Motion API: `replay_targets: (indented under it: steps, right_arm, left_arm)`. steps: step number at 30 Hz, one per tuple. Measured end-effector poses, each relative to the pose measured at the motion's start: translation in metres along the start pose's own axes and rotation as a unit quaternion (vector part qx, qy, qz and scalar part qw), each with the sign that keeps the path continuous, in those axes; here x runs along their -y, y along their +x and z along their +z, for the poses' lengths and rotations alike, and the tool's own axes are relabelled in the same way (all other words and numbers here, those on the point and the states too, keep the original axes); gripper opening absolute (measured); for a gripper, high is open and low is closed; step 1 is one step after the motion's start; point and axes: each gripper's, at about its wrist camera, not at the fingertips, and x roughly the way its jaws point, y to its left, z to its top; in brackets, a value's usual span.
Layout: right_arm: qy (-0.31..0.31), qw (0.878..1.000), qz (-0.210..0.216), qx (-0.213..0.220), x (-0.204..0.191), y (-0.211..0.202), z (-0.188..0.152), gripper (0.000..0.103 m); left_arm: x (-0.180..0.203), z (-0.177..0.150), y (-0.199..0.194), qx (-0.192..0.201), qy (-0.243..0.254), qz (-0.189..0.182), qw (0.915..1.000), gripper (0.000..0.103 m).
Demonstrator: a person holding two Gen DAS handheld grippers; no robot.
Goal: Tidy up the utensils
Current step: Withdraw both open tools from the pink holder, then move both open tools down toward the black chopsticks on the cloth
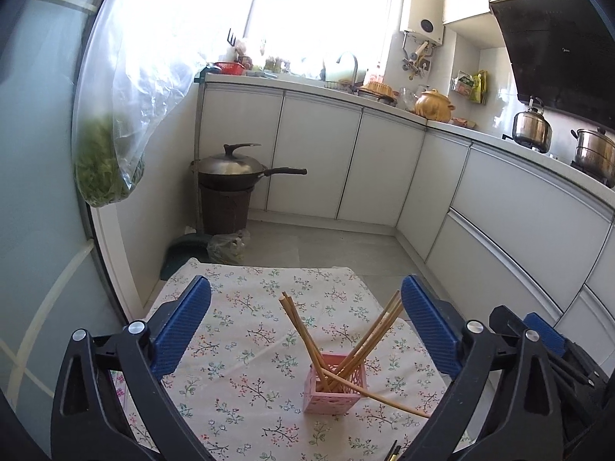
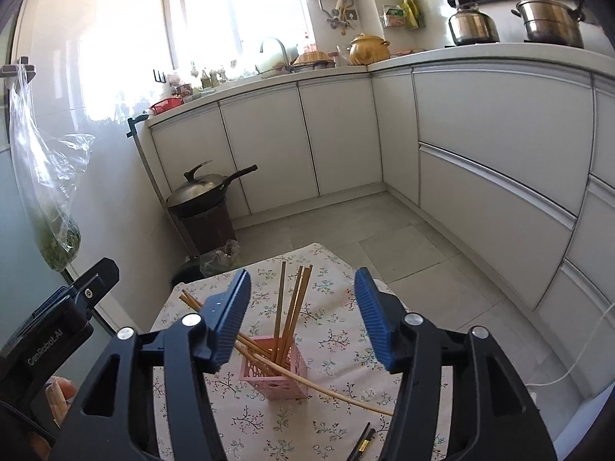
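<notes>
A pink lattice holder point(image 1: 335, 388) stands on the floral tablecloth point(image 1: 246, 330) and holds several wooden chopsticks point(image 1: 303, 326) that lean outward; one chopstick point(image 1: 388, 399) lies across its rim, pointing right. It also shows in the right wrist view point(image 2: 275, 376), with chopsticks point(image 2: 294, 307) upright in it. My left gripper point(image 1: 305, 299) is open and empty, above and behind the holder. My right gripper point(image 2: 301, 299) is open and empty, its fingers either side of the chopsticks. A dark chopstick tip point(image 2: 363, 440) lies at the table's near edge.
The small table stands on a grey tile floor point(image 1: 346, 246). White cabinets point(image 1: 315, 153) run along the back and right. A lidded wok point(image 1: 234, 169) sits on a brown bin at left. A plastic bag of greens point(image 1: 107, 169) hangs at left.
</notes>
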Motion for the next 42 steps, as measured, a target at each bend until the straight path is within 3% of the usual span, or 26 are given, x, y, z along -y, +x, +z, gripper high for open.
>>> replay_targets:
  steps: [3,16,26,31,37,40,42]
  right_arm:
    - [-0.012,1.0,-0.013,0.007,0.002,-0.007,-0.001,0.063]
    - [-0.015,0.995,-0.088,0.034,0.025,-0.029,-0.01,0.094]
    - [-0.015,0.994,-0.107,0.008,0.049,-0.034,-0.029,0.096]
    - [-0.021,0.992,-0.123,-0.014,0.066,-0.037,-0.048,0.096]
    - [-0.012,0.989,-0.128,-0.068,0.093,-0.037,-0.08,0.096]
    - [0.002,0.987,-0.125,-0.104,0.109,-0.038,-0.1,0.096]
    - [0.017,0.984,-0.123,-0.128,0.12,-0.037,-0.11,0.096]
  left_arm:
    - [0.002,-0.002,-0.002,0.001,0.009,0.005,0.9999,0.096]
    - [0.011,-0.024,-0.003,-0.024,0.045,0.023,0.9985,0.096]
    - [0.024,-0.047,0.004,-0.052,0.081,0.025,0.995,0.096]
    - [0.032,-0.066,0.021,-0.091,0.105,0.02,0.9901,0.096]
    - [0.041,-0.094,0.057,-0.178,0.129,0.003,0.9755,0.096]
    - [0.045,-0.116,0.081,-0.252,0.128,-0.019,0.9591,0.096]
    - [0.05,-0.134,0.097,-0.307,0.127,-0.042,0.9421,0.096]
